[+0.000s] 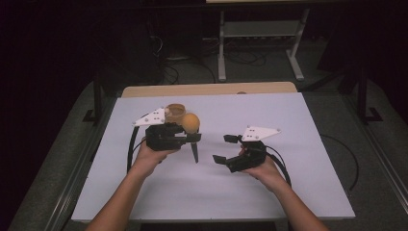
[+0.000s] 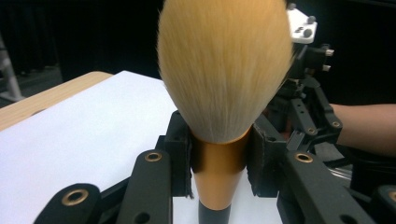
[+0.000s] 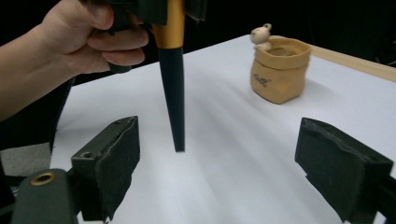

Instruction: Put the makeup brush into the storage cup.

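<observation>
The left gripper (image 1: 190, 139) pinches the makeup brush (image 2: 223, 93) by its gold ferrule, upright; the right gripper's (image 1: 222, 148) jaws stand spread, empty.

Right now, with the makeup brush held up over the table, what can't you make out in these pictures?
- Makeup brush: in the left gripper view the handle's lower end is cut off by the bottom edge.
- Tan pot: in the high view partly hidden behind the left gripper and its grey plate.
- Pot's printed mark: too small to read in the right gripper view.
</observation>
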Motion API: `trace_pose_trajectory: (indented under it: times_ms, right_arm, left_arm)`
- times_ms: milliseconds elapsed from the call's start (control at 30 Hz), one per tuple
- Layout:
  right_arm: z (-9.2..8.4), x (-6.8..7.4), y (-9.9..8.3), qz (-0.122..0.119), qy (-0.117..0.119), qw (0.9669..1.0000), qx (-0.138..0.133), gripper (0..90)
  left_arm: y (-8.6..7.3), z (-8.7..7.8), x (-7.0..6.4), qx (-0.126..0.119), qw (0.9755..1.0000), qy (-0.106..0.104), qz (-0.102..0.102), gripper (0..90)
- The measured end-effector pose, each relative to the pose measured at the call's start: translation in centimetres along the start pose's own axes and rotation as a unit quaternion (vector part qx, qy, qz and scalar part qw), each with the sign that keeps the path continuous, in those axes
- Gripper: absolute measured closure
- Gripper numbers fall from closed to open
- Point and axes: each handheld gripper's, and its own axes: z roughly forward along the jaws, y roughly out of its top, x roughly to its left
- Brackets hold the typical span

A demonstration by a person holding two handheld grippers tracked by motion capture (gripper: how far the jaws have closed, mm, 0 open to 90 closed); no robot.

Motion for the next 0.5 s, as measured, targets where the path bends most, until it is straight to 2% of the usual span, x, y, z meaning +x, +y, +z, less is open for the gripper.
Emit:
trace_pose_trajectory:
  times_ms: [367,500]
  right_arm:
    - [-1.6,-0.3,-0.5,0.007,-0.031,0.9995,-0.005,11.6]
    - [-2.8,-0.5,-0.8,0.010,-0.057,0.9983,-0.008,10.1]
  left_arm:
    - [0.2,-0.9,0.4,-0.006,0.9995,0.032,-0.001,65.6]
    - [0.2,-1.5,0.8,-0.011,0.9989,0.046,-0.002,65.6]
